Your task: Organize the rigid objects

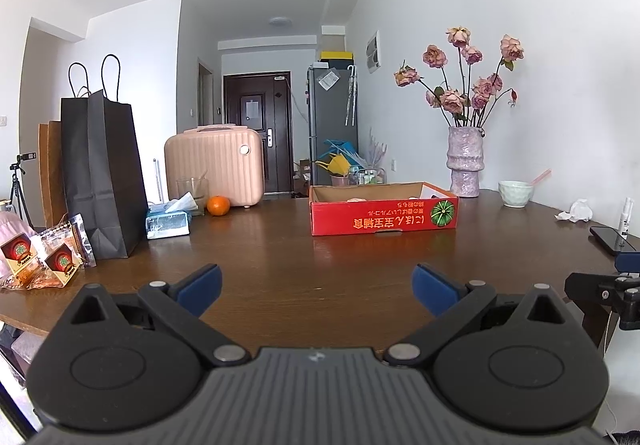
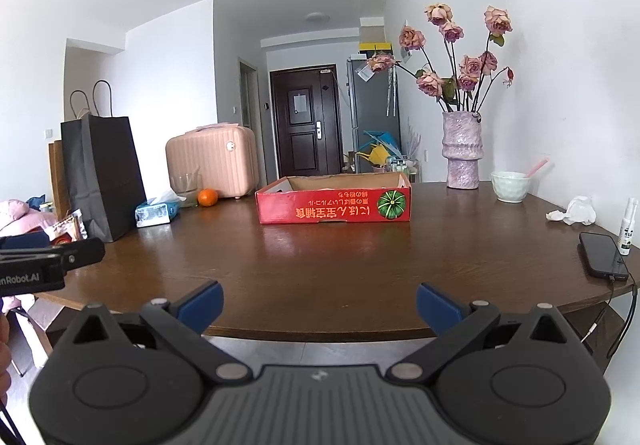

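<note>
A shallow red cardboard box with a green pumpkin print stands open on the brown table, toward its far middle. My left gripper hovers over the near part of the table, open, with nothing between its blue pads. My right gripper hangs at the table's near edge, also open and holding nothing. An orange, a pale green bowl with a pink spoon, a black phone and a small white spray bottle lie about the table.
A black paper bag, a tissue pack, snack packets, a glass and a pink suitcase crowd the left. A vase of dried roses and crumpled tissue sit right.
</note>
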